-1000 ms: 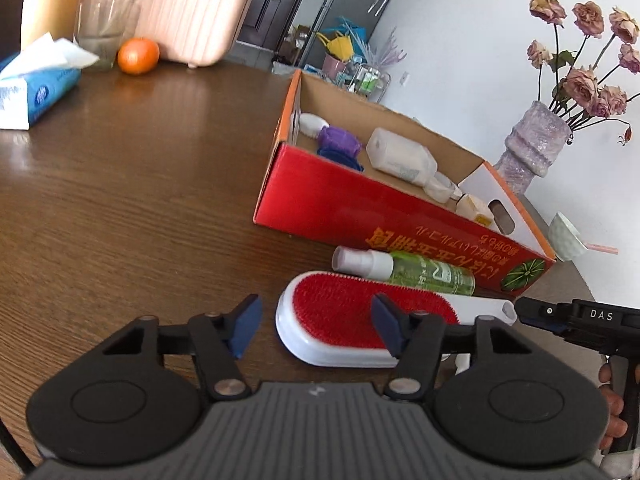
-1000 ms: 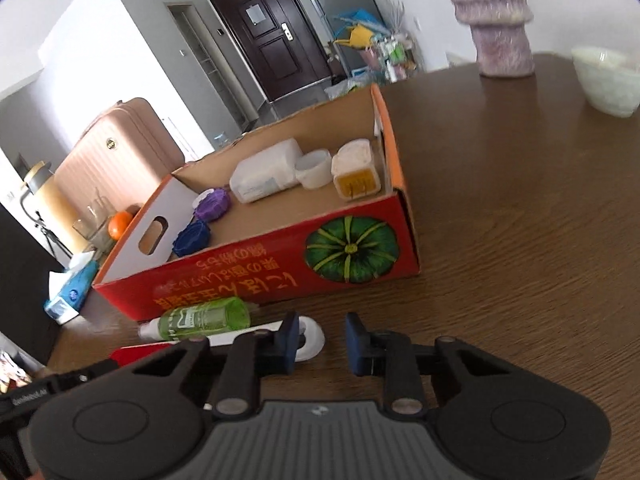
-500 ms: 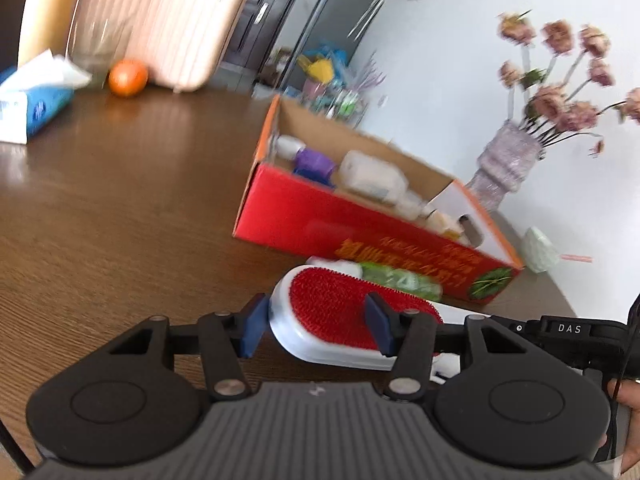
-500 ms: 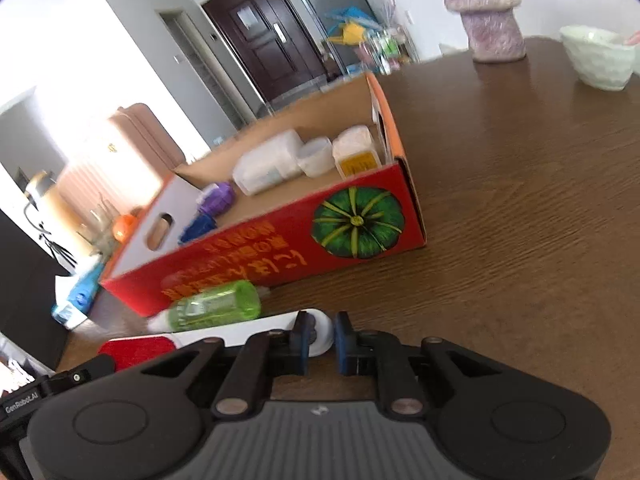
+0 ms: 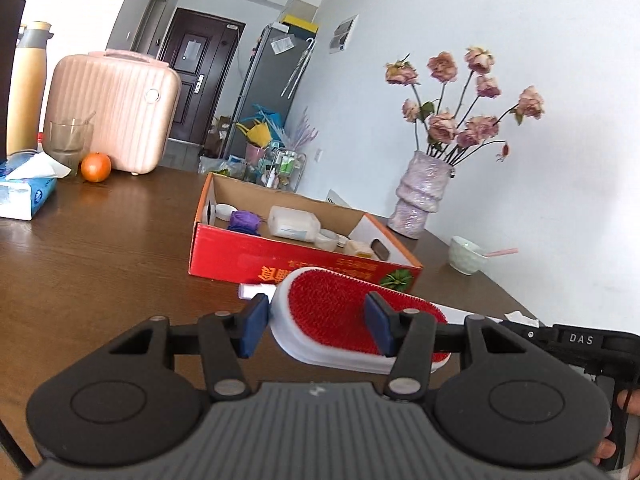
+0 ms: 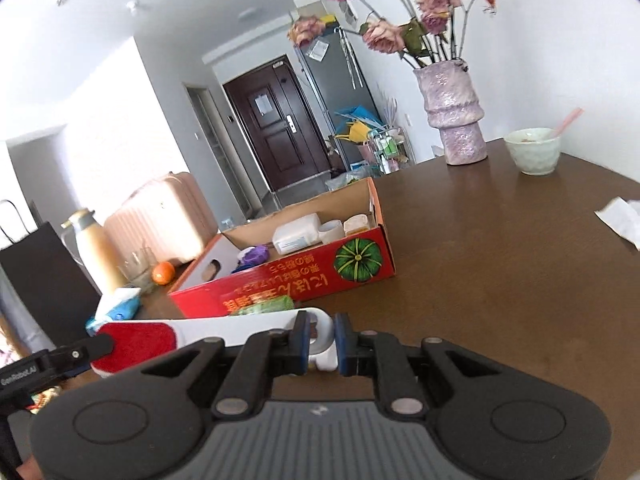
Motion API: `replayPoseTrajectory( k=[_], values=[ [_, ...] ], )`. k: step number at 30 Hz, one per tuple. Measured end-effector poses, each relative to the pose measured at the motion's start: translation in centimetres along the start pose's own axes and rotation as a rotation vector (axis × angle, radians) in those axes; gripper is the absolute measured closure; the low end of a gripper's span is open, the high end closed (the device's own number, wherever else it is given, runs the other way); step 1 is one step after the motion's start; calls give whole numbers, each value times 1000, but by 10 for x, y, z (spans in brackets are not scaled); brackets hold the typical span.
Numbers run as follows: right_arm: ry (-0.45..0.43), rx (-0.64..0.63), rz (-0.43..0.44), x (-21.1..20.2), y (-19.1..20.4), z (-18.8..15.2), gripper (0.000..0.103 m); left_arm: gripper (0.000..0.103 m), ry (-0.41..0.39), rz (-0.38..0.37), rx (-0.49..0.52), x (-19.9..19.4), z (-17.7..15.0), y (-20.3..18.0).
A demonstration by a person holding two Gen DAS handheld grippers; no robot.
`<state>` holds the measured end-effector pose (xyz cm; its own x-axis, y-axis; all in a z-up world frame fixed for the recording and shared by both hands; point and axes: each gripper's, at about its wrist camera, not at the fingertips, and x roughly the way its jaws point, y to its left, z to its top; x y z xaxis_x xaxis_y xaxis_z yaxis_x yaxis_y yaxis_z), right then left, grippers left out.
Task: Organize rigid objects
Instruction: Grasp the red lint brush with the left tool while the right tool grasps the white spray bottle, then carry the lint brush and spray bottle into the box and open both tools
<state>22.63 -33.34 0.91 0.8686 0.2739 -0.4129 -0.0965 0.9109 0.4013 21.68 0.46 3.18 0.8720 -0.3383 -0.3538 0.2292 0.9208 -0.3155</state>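
Both claws grip the lint brush [image 5: 340, 316] — head and handle.

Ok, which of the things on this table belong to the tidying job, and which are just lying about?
Job:
lint brush, held by the left hand-held gripper and the right hand-held gripper
green spray bottle
red cardboard box with bottles and jars inside

Lying about:
orange
tissue pack
glass
pink case
flower vase
bowl

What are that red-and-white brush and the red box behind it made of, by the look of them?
Brush: white body looks like smooth moulded plastic with a slight sheen; the red pad looks like short, fuzzy fabric pile. Box: cardboard, judging by its plain brown inside walls, with a glossy red printed outside.
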Motion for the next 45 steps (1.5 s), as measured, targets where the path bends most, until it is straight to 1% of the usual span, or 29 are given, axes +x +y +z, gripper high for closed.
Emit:
replayPoseTrajectory(
  k=[6,12,17,22,26,30,34,38,42,45],
  values=[
    [-49,-6,5,-32,3,-10,90,50,-32,-4,25,-30,-8,-17],
    [-85,-14,12,-49,8,-13,90,50,-70,-7,48,-49,-8,-27],
    [-92,-16,15,-49,8,-11,90,50,-77,-8,46,-52,-8,-28],
    [-108,-29,-1,-40,11,-8,90,50,-85,-13,47,-43,-2,-25],
    [-105,-31,0,-21,10,9,90,50,-81,-18,46,-23,10,-19],
    [-100,-43,-3,9,12,32,90,50,-90,-18,38,4,32,-10],
    [-93,-29,1,47,13,56,90,50,-97,-4,43,34,56,-1],
    [-82,-36,12,89,16,86,90,50,-80,-2,39,72,86,14],
    [-45,-21,16,136,17,114,90,50,-69,15,53,110,114,26],
    [-13,-26,6,166,17,124,90,50,-47,28,37,135,124,37]
  ],
)
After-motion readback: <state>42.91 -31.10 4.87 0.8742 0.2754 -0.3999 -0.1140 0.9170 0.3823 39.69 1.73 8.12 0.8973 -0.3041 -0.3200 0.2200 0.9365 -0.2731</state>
